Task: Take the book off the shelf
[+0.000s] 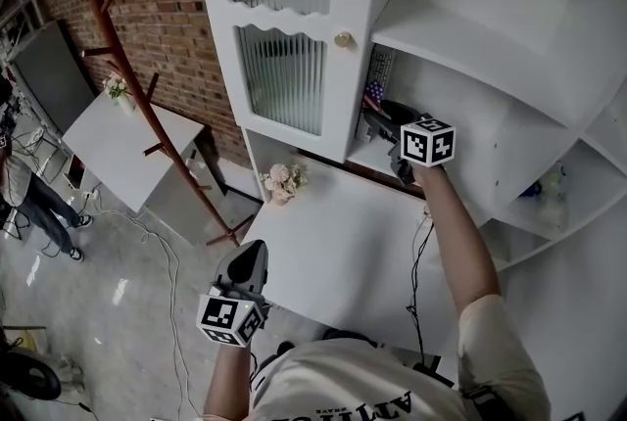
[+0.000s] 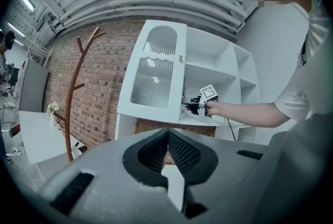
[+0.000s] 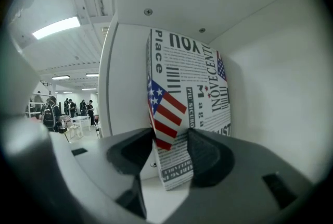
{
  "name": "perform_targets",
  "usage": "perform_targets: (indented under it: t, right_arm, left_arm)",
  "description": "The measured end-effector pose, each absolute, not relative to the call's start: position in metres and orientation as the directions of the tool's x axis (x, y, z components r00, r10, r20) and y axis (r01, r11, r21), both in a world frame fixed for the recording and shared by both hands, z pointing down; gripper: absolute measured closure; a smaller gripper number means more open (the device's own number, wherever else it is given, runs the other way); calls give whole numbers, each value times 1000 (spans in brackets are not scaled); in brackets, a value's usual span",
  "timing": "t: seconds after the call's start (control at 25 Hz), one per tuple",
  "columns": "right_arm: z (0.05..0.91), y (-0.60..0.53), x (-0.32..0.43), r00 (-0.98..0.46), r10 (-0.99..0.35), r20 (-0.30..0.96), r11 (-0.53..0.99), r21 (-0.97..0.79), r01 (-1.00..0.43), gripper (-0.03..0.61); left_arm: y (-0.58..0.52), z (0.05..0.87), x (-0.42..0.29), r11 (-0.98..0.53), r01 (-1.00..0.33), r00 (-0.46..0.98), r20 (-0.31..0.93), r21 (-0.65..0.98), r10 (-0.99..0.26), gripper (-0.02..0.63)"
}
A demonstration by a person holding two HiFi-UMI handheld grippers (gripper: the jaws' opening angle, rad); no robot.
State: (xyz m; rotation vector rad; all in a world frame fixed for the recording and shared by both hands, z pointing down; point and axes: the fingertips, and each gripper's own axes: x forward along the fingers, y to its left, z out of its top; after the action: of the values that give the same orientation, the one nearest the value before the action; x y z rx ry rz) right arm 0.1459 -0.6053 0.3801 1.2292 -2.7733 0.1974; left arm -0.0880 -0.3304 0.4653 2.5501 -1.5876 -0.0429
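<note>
The book [image 3: 187, 108] is not off yet. It stands upright at the left end of its shelf [image 3: 270, 92], spine outward and right beside the compartment's left wall, with its bottom edge on the shelf board. In the head view the book [image 1: 377, 81] shows in the compartment just right of the ribbed glass door [image 1: 284, 76], above the back edge of the counter [image 1: 333, 243]. The right claw [image 3: 171, 145] has reached in level and spans the lower part of the spine. Its jaws stand fairly wide, one on each side. The pads look to lie against both covers with no gap showing at the tips, so I judge the grasp made or all but made. How firmly they press I cannot say. From above, the right claw [image 1: 380, 123] sits at the mouth of that compartment at the end of the outstretched arm. Reaching and closing on the book therefore look done. What is left is to draw it straight out clear of the side wall and bring it away from the shelf. The left claw [image 2: 167, 137] takes no part. Its jaws meet at the tips with nothing between them, and it hangs low off the counter's near left corner [image 1: 250, 262]. A small bunch of flowers [image 1: 282, 182] sits at the counter's far left corner, well apart from the book.
</note>
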Motion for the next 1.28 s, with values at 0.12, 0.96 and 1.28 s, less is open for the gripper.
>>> perform_targets:
  t: [0.12, 0.96, 1.28]
  right_arm:
    - [379, -599, 146, -681, -718, 144, 678, -80, -731, 356]
    - [379, -546, 133, -717, -685, 125, 711, -101, -696, 357]
    - [382, -529, 123, -724, -680, 119, 717, -104, -690, 360]
  left_arm:
    - [-329, 465, -86, -445, -886, 453, 45, 128, -890, 588]
    - [-313, 463, -82, -482, -867, 489, 35, 126, -871, 588]
    - [-314, 459, -84, -491, -861, 498, 23, 134, -867, 588]
